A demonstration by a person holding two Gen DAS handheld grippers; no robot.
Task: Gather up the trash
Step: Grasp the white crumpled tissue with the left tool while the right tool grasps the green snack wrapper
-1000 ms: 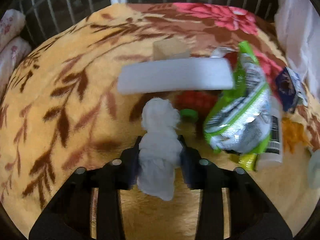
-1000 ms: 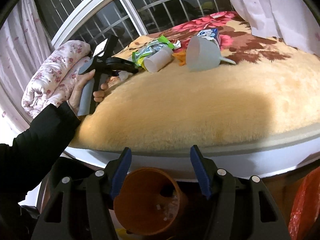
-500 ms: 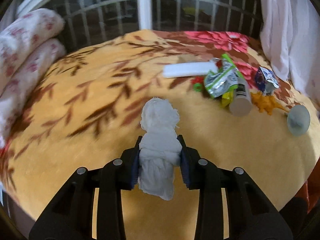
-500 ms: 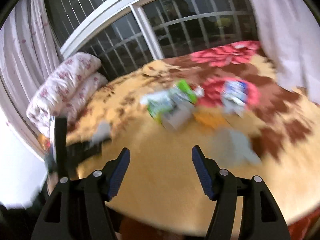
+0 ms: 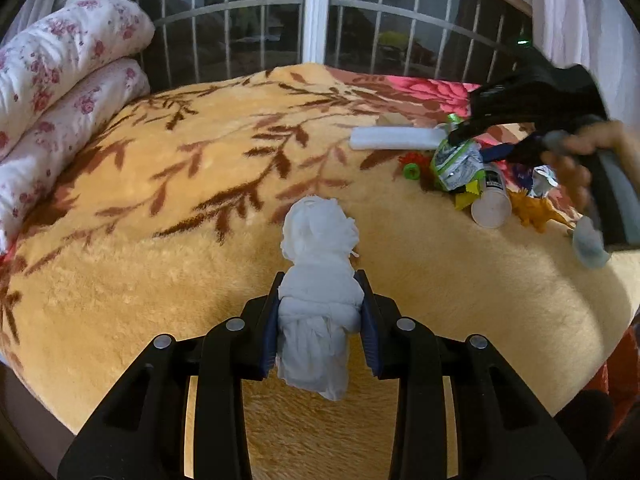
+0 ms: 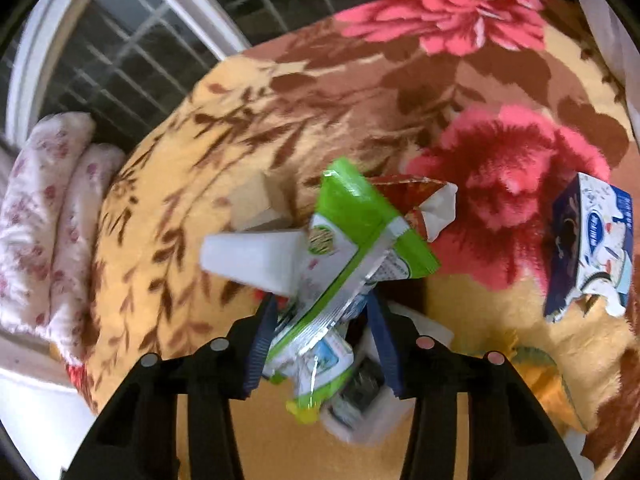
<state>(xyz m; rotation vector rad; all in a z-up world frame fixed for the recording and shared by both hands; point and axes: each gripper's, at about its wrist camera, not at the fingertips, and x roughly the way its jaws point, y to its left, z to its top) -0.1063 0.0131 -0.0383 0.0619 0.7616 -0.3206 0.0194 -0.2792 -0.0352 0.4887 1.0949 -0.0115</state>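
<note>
My left gripper (image 5: 318, 296) is shut on a crumpled white tissue wad (image 5: 318, 240), held above the orange floral blanket (image 5: 160, 240). A pile of trash lies at the right: a green snack wrapper (image 5: 456, 164), a white foam strip (image 5: 394, 138) and a white bottle (image 5: 490, 200). My right gripper (image 6: 322, 312) points down into that pile. Its jaws are closing around the green snack wrapper (image 6: 352, 224), with a gap left at the right pad. A person's hand (image 5: 580, 160) holds that gripper.
A blue tissue box (image 6: 588, 240), a red packet (image 6: 412, 196) and an orange dinosaur toy (image 5: 536, 212) lie around the pile, with a grey cup (image 5: 588, 240) nearer. Rolled floral quilts (image 5: 60, 80) sit at the left by the barred window (image 5: 316, 20).
My left gripper pulled back from the pile with the tissue in it. My right gripper swung from the orange bin below the bed edge onto the pile and narrowed around the green wrapper.
</note>
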